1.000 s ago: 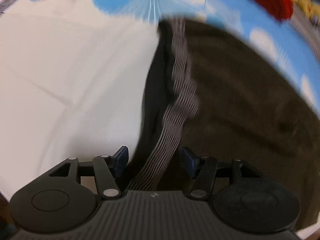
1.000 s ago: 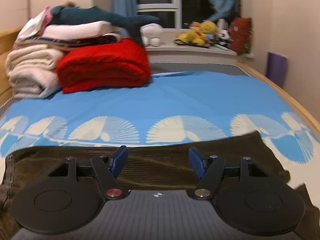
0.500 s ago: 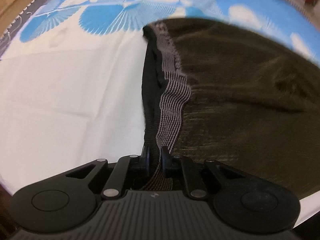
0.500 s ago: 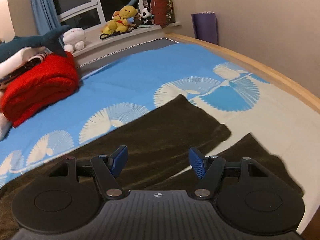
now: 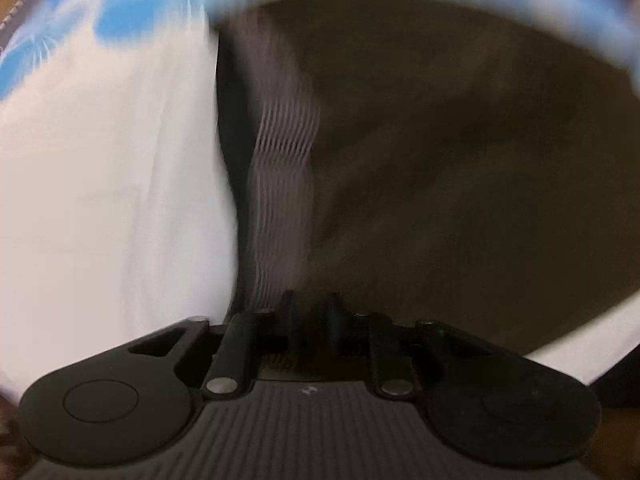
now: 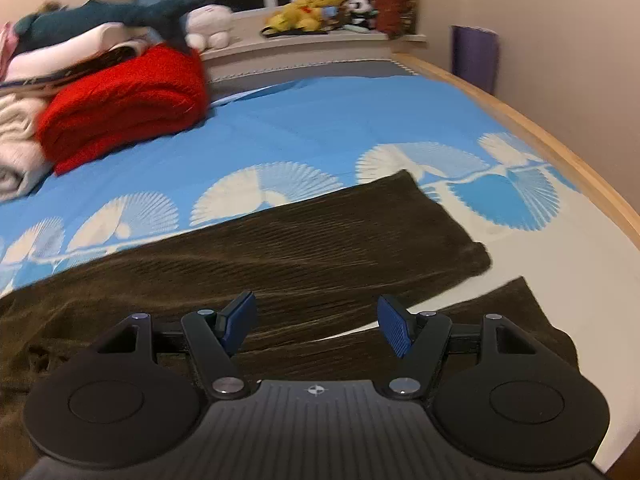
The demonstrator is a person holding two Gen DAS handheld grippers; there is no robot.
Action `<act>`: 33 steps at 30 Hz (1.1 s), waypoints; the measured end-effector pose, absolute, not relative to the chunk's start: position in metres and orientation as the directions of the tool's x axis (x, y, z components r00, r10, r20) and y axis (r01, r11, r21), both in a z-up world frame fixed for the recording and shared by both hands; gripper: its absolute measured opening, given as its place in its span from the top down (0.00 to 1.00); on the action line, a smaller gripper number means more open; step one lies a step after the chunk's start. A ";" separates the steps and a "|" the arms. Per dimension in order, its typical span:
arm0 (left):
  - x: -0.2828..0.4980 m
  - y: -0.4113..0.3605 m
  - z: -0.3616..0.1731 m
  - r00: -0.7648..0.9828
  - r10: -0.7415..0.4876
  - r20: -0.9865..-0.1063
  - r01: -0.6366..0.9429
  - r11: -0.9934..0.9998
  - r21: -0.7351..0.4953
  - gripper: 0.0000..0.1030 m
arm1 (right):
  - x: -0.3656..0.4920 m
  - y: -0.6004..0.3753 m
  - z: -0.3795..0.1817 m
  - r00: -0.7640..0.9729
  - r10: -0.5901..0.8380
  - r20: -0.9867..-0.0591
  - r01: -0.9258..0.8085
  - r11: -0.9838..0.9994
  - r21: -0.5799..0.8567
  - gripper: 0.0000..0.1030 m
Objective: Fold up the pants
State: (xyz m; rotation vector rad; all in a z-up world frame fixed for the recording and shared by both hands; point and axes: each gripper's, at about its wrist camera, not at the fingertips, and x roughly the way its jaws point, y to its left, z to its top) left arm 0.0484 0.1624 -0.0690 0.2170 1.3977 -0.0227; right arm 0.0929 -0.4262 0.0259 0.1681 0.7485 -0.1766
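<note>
Dark brown corduroy pants lie spread on the bed, both legs pointing right, the far leg and the near leg apart at the ends. In the left wrist view the pants fill the right side, with the striped grey waistband running up the middle. My left gripper is shut on the waistband at its near end. My right gripper is open and empty, hovering over the pants between the two legs.
A blue and white bedsheet covers the bed. A folded red blanket and stacked linens sit at the back left. Plush toys line the window sill. The wooden bed edge runs along the right.
My left gripper closed on the waistband and now moves with it; the view is blurred. My right gripper swung from facing the window to the pant legs, staying open.
</note>
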 end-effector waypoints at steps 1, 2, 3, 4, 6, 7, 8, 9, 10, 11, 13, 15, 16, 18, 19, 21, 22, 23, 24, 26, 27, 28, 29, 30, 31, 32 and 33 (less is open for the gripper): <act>0.047 0.159 -0.067 0.188 0.116 -0.975 0.179 0.972 0.150 0.95 | 0.094 -0.422 0.026 0.719 -0.093 -0.689 0.207 0.975 0.085 0.33; 0.049 0.162 -0.063 0.183 0.110 -0.977 0.140 0.981 0.137 0.95 | 0.095 -0.417 0.026 0.718 -0.088 -0.690 0.196 0.977 0.080 0.33; 0.051 0.165 -0.057 0.185 0.103 -0.977 0.094 0.988 0.122 0.95 | 0.096 -0.413 0.026 0.717 -0.085 -0.692 0.189 0.979 0.076 0.33; 0.047 0.161 -0.050 0.219 0.103 -0.970 0.113 0.985 0.130 0.95 | 0.098 -0.409 0.025 0.715 -0.082 -0.694 0.183 0.981 0.072 0.33; 0.037 0.149 -0.034 0.302 0.062 -0.951 0.200 0.972 0.127 0.89 | 0.099 -0.403 0.025 0.716 -0.073 -0.694 0.166 0.984 0.068 0.33; 0.032 0.146 -0.031 0.313 0.002 -0.950 0.234 0.969 0.079 0.85 | 0.101 -0.400 0.025 0.717 -0.069 -0.693 0.155 0.986 0.063 0.33; 0.029 0.142 -0.030 0.309 -0.055 -0.950 0.267 0.963 0.031 0.84 | 0.103 -0.398 0.025 0.718 -0.069 -0.693 0.146 0.988 0.053 0.33; 0.026 0.138 -0.033 0.308 -0.070 -0.949 0.296 0.955 0.026 0.84 | 0.105 -0.395 0.024 0.718 -0.072 -0.693 0.139 0.989 0.042 0.33; 0.022 0.132 -0.041 0.297 -0.060 -0.953 0.325 0.945 0.042 0.84 | 0.106 -0.393 0.023 0.716 -0.074 -0.694 0.134 0.990 0.033 0.33; 0.020 0.132 -0.052 0.257 -0.044 -0.965 0.341 0.939 0.048 0.84 | 0.108 -0.391 0.021 0.714 -0.072 -0.697 0.128 0.991 0.029 0.33; 0.015 0.137 -0.075 0.155 0.014 -0.988 0.363 0.929 0.070 0.84 | 0.111 -0.388 0.021 0.710 -0.063 -0.701 0.122 0.992 0.035 0.33; 0.015 0.137 -0.070 0.144 0.013 -0.990 0.360 0.931 0.065 0.84 | 0.112 -0.384 0.022 0.712 -0.053 -0.700 0.117 0.992 0.044 0.33; 0.015 0.137 -0.069 0.133 0.014 -0.991 0.339 0.939 0.059 0.84 | 0.113 -0.382 0.022 0.714 -0.049 -0.699 0.113 0.992 0.046 0.33; 0.017 0.134 -0.065 0.142 0.019 -0.990 0.348 0.935 0.068 0.84 | 0.114 -0.379 0.023 0.717 -0.039 -0.696 0.101 0.994 0.048 0.33; 0.019 0.132 -0.060 0.165 0.003 -0.986 0.343 0.937 0.060 0.84 | 0.115 -0.376 0.023 0.718 -0.036 -0.696 0.093 0.995 0.044 0.33; 0.024 0.130 -0.046 0.217 -0.071 -0.974 0.322 0.947 0.002 0.84 | 0.118 -0.373 0.022 0.714 -0.036 -0.699 0.084 0.996 0.034 0.33; 0.027 0.132 -0.041 0.238 -0.119 -0.964 0.305 0.951 -0.042 0.84 | 0.119 -0.371 0.021 0.713 -0.033 -0.700 0.079 0.996 0.033 0.33; 0.030 0.132 -0.041 0.237 -0.134 -0.962 0.293 0.954 -0.060 0.84 | 0.120 -0.369 0.021 0.713 -0.030 -0.700 0.075 0.997 0.034 0.33; 0.031 0.131 -0.048 0.210 -0.108 -0.972 0.292 0.955 -0.043 0.84 | 0.120 -0.368 0.021 0.713 -0.028 -0.700 0.071 0.997 0.032 0.33; 0.035 0.119 -0.065 0.151 -0.016 -0.988 0.354 0.935 0.039 0.84 | 0.122 -0.364 0.021 0.714 -0.024 -0.700 0.062 0.998 0.030 0.33; 0.034 0.114 -0.065 0.148 -0.001 -0.989 0.384 0.922 0.057 0.84 | 0.123 -0.363 0.021 0.715 -0.022 -0.698 0.060 0.998 0.030 0.33; 0.034 0.114 -0.064 0.152 -0.004 -0.988 0.375 0.925 0.054 0.84 | 0.124 -0.362 0.021 0.717 -0.020 -0.697 0.058 0.998 0.031 0.33; 0.037 0.116 -0.058 0.168 -0.017 -0.986 0.345 0.938 0.043 0.83 | 0.125 -0.361 0.022 0.719 -0.018 -0.694 0.056 0.998 0.032 0.33; 0.041 0.118 -0.049 0.210 -0.034 -0.977 0.319 0.947 0.036 0.82 | 0.125 -0.360 0.023 0.722 -0.016 -0.691 0.055 0.998 0.034 0.33; 0.048 0.118 -0.042 0.257 -0.048 -0.965 0.297 0.954 0.032 0.80 | 0.126 -0.358 0.024 0.727 -0.013 -0.687 0.053 0.998 0.037 0.33; 0.052 0.119 -0.035 0.294 -0.061 -0.954 0.271 0.962 0.021 0.78 | 0.127 -0.357 0.026 0.733 -0.009 -0.680 0.051 0.998 0.042 0.33; 0.058 0.119 -0.028 0.326 -0.078 -0.942 0.239 0.971 0.003 0.78 | 0.128 -0.356 0.028 0.739 -0.003 -0.674 0.047 0.998 0.046 0.33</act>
